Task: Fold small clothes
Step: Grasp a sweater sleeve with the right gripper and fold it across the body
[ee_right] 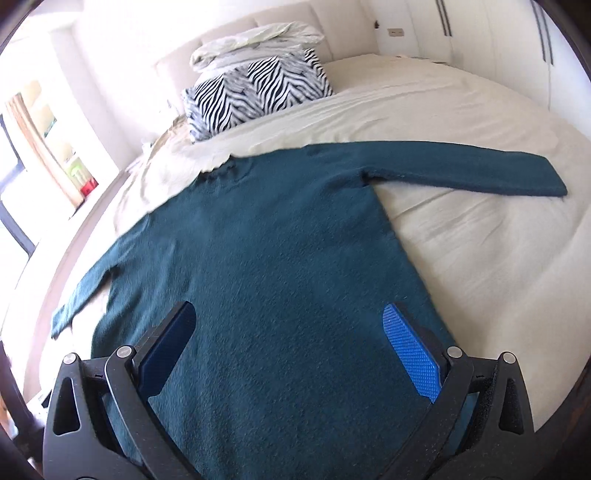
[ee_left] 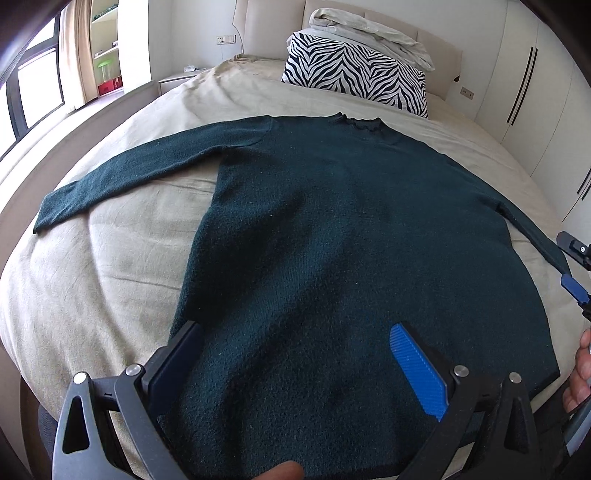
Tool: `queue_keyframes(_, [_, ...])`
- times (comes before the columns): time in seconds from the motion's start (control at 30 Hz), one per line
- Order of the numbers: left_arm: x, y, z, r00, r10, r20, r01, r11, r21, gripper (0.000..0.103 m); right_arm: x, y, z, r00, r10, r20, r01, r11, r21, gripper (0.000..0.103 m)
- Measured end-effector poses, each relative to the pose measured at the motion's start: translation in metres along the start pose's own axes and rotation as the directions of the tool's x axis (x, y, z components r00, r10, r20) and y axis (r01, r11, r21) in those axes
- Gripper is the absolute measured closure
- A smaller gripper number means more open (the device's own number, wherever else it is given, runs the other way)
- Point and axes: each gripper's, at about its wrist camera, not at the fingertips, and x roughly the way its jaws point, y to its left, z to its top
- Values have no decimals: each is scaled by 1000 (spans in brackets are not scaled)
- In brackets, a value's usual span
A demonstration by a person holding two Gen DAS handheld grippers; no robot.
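A dark green long-sleeved sweater [ee_left: 332, 221] lies flat on the bed, neck toward the pillows, both sleeves spread out sideways. It also shows in the right wrist view [ee_right: 266, 258]. My left gripper [ee_left: 295, 332] is open and empty, hovering over the sweater's hem. My right gripper [ee_right: 288, 314] is open and empty, also over the lower body of the sweater. Part of the right gripper [ee_left: 574, 266] shows at the right edge of the left wrist view, near the sweater's right sleeve.
The bed has a beige sheet [ee_left: 122, 258]. A zebra-print pillow [ee_left: 354, 70] with a folded pale blanket [ee_left: 369, 29] on top sits at the headboard. White wardrobes [ee_left: 535, 92] stand on the right, a window [ee_left: 33, 85] on the left.
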Motion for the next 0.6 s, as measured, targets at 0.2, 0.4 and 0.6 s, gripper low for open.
queue_keyframes(0.2, [17,2,14,996,-80,-51,77,995,-62,0,3,-166,56,997,-6,74,-29,882,471,4])
queue_keyframes(0.4, [27,-12,34,998,-59,19,60,998,-28,0,33,-265,86,997,-3,74,-46,760,649,16])
queue_keyframes(0.6, [60,-18,50,986,-83,-146,72,994,-83,0,68,-322,117,992,17,128,-106,680,725,27])
